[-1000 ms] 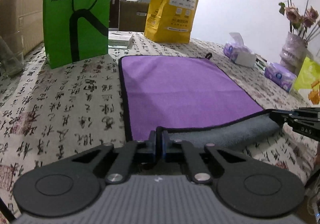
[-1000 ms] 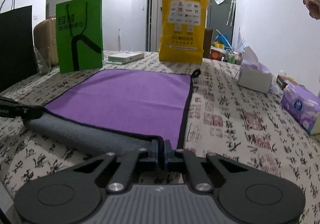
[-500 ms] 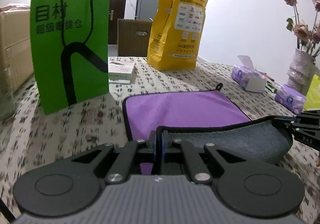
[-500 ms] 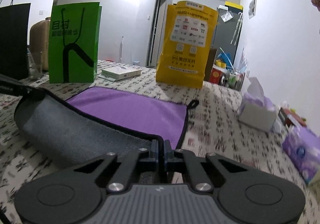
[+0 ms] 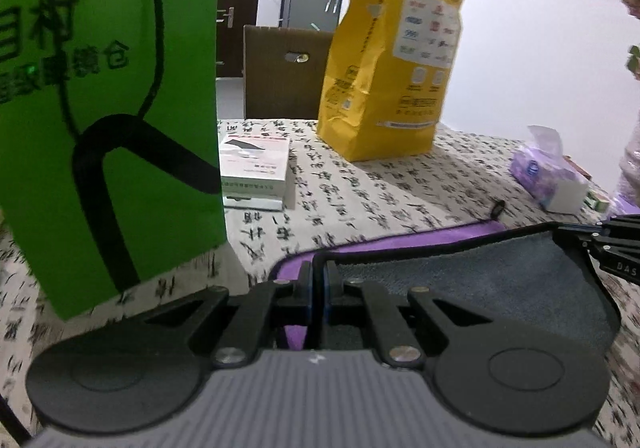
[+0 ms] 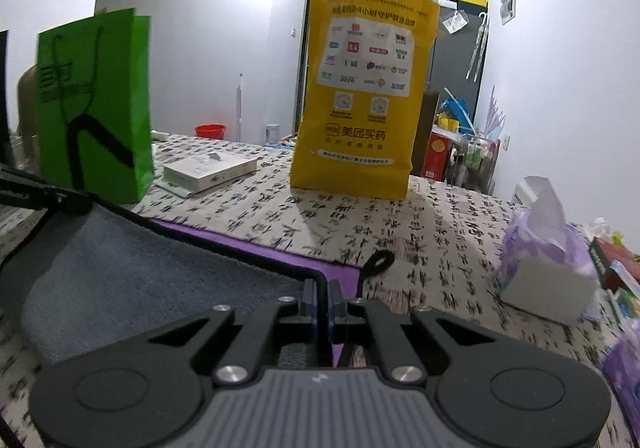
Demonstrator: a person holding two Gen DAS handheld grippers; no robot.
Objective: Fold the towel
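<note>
your left gripper [image 5: 319, 280] is pinched tight on one near corner of the towel [image 5: 460, 288], the black hem running straight into the closed jaws. your right gripper [image 6: 320, 300] is clamped the same way on the other near corner, with almost no gap between its fingers. between the two, the lifted edge hangs as a sagging band with the grey underside facing you, while the purple top side lies flat on the printed tablecloth [image 6: 440, 224] beyond it.

the relation that matters is this: the held edge runs side to side between your hands, and the far edge of the towel [image 6: 256, 252] lies just ahead of both jaws, parallel to it. only a narrow purple strip shows past the lifted hem in either view. the hanging loop [image 6: 378, 262] at the far right corner sits just ahead of your right gripper, so that hand looks a touch nearer its mark. the green bag [image 5: 108, 107] stands close on your left, so i judge you should carry both corners forward evenly, then lower hem onto hem.
</note>
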